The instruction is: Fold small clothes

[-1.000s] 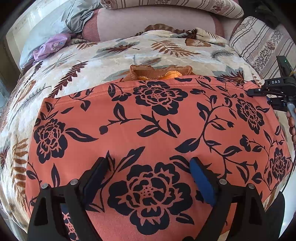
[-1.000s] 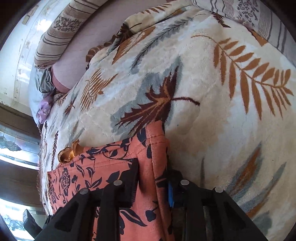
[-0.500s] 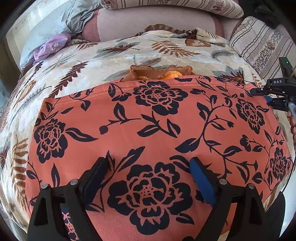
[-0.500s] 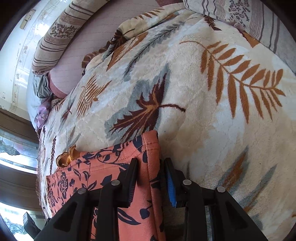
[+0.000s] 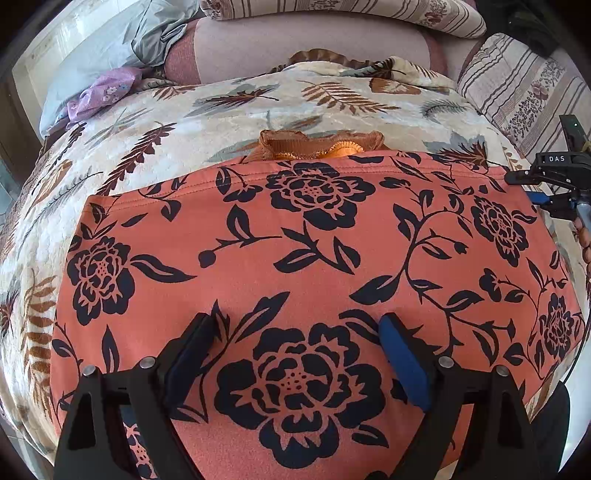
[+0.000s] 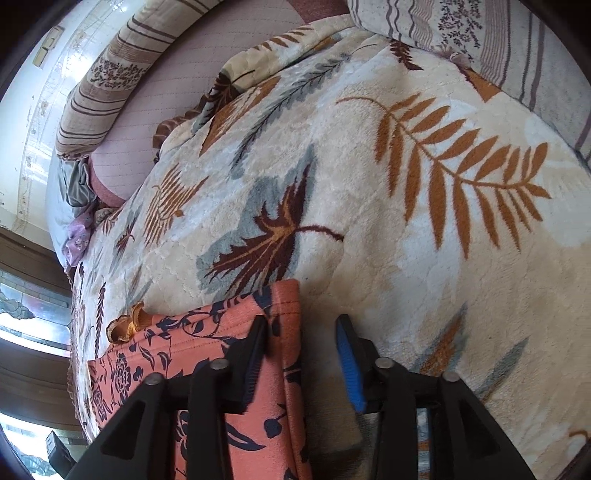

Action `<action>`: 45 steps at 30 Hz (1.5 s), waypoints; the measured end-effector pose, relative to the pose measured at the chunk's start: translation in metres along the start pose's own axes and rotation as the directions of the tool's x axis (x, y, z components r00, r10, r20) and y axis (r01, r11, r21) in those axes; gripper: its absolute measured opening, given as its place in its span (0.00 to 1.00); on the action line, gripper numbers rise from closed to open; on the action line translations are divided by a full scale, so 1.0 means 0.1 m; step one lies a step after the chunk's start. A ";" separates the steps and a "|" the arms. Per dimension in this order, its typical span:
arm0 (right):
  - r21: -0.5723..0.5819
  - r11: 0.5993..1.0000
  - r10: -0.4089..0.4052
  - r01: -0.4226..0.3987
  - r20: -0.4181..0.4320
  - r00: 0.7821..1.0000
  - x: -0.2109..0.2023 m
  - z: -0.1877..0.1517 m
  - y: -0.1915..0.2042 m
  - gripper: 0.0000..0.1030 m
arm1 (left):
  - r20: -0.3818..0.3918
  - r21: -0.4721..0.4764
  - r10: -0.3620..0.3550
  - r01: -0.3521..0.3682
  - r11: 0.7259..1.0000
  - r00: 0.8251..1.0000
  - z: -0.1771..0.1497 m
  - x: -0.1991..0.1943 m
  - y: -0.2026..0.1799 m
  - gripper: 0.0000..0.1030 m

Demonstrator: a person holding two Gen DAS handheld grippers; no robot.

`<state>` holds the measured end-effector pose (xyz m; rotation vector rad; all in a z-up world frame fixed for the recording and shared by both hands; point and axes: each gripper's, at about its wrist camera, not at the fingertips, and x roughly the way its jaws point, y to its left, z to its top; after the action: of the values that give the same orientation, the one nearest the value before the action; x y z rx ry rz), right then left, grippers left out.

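An orange garment with black flowers [image 5: 295, 240] lies spread flat on the leaf-patterned blanket [image 5: 221, 110]. My left gripper [image 5: 299, 343] stands open over the garment's near part, its pads wide apart with only flat cloth below. A brown ruffled piece [image 5: 317, 144] pokes out from under the far hem. My right gripper [image 6: 301, 350] is at the garment's [image 6: 207, 325] far right corner and its jaws are opening. The corner's edge lies between them, and the pads stand off it. The left wrist view shows the right gripper [image 5: 521, 188] at the garment's right edge.
Striped pillows [image 5: 528, 92] line the right side and the back [image 5: 332, 11]. A purple cloth [image 5: 99, 92] and a grey one [image 5: 147, 33] lie at the far left. A mauve quilted surface [image 5: 295, 48] lies beyond the blanket [image 6: 406, 221].
The right gripper's jaws have spread and let go of the garment's corner, which now lies on the blanket. The left gripper and the garment have not moved.
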<state>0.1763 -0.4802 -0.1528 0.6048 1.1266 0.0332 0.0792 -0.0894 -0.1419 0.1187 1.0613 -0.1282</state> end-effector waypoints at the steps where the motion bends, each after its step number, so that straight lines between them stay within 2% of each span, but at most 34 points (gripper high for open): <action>1: 0.004 1.000 -0.008 0.008 0.007 1.000 -0.02 0.01 -0.02 0.48 | 0.000 0.000 0.000 0.000 1.000 1.000 0.00 0.00 0.00 0.88; 6: 0.025 0.998 -0.066 0.065 0.068 0.995 -0.23 0.03 -0.08 0.48 | 0.001 0.001 -0.001 0.001 1.000 1.000 0.00 0.00 0.01 0.88; 8: 0.018 0.998 -0.053 0.052 0.103 0.993 -0.39 0.02 -0.05 0.48 | 0.001 0.001 0.000 0.000 1.000 1.000 0.00 0.00 0.01 0.88; 11: -0.010 0.999 0.036 -0.035 0.135 0.990 -0.64 -0.08 0.09 0.48 | 0.001 -0.002 0.001 -0.001 1.000 1.000 -0.01 0.00 0.00 0.88; 12: -0.023 0.998 0.069 -0.067 0.131 0.989 -0.68 -0.13 0.15 0.52 | 0.001 -0.003 0.004 -0.004 1.000 1.000 -0.01 0.00 0.00 0.88; 15: -0.057 0.986 0.162 -0.157 0.094 0.982 -0.71 -0.34 0.32 0.57 | 0.002 -0.007 0.008 -0.008 1.000 1.000 -0.01 -0.01 -0.01 0.88; 17: -0.058 0.975 0.216 -0.214 0.028 0.976 -0.57 -0.49 0.39 0.58 | 0.001 -0.008 0.011 -0.011 1.000 1.000 0.00 -0.01 -0.01 0.89; 19: -0.047 0.978 0.201 -0.202 -0.020 0.979 -0.40 -0.58 0.36 0.58 | -0.005 -0.011 0.013 -0.013 1.000 1.000 0.00 -0.01 -0.01 0.88; 21: 0.007 0.989 0.151 -0.150 -0.045 0.988 -0.21 -0.63 0.22 0.58 | -0.015 -0.012 0.016 -0.016 1.000 1.000 0.00 -0.02 -0.01 0.88; 23: 0.063 0.985 0.164 -0.163 -0.018 0.986 -0.21 -0.66 0.13 0.57 | -0.027 -0.007 0.028 -0.028 1.000 0.999 0.00 -0.07 -0.02 0.88; 24: 0.061 0.988 0.145 -0.145 -0.004 0.989 -0.27 -0.66 0.16 0.57 | -0.024 -0.003 0.038 -0.038 0.999 0.999 -0.01 -0.10 -0.02 0.88; 27: -0.014 0.993 0.115 -0.114 0.042 0.993 -0.47 -0.74 0.35 0.58 | -0.010 0.011 0.068 -0.068 0.998 0.998 -0.03 -0.20 -0.02 0.88; 33: -0.089 0.982 0.168 -0.164 0.037 0.985 -0.64 -1.12 0.65 0.58 | 0.077 0.009 0.101 -0.102 0.995 0.992 -0.03 -0.61 0.00 0.88; 40: -0.112 0.979 0.170 -0.168 0.014 0.985 -0.61 -1.51 0.75 0.58 | 0.213 -0.020 0.138 -0.137 0.990 0.967 0.01 -1.20 0.10 0.88; 45: -0.106 0.977 0.185 -0.183 0.016 0.983 -0.66 -1.64 0.75 0.58 | 0.263 -0.043 0.150 -0.144 0.989 0.953 0.02 -1.45 0.14 0.88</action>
<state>0.0274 -0.3672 -0.1097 0.6132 1.0348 0.2416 0.0135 -0.0692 -0.0133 0.1542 0.7822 0.0042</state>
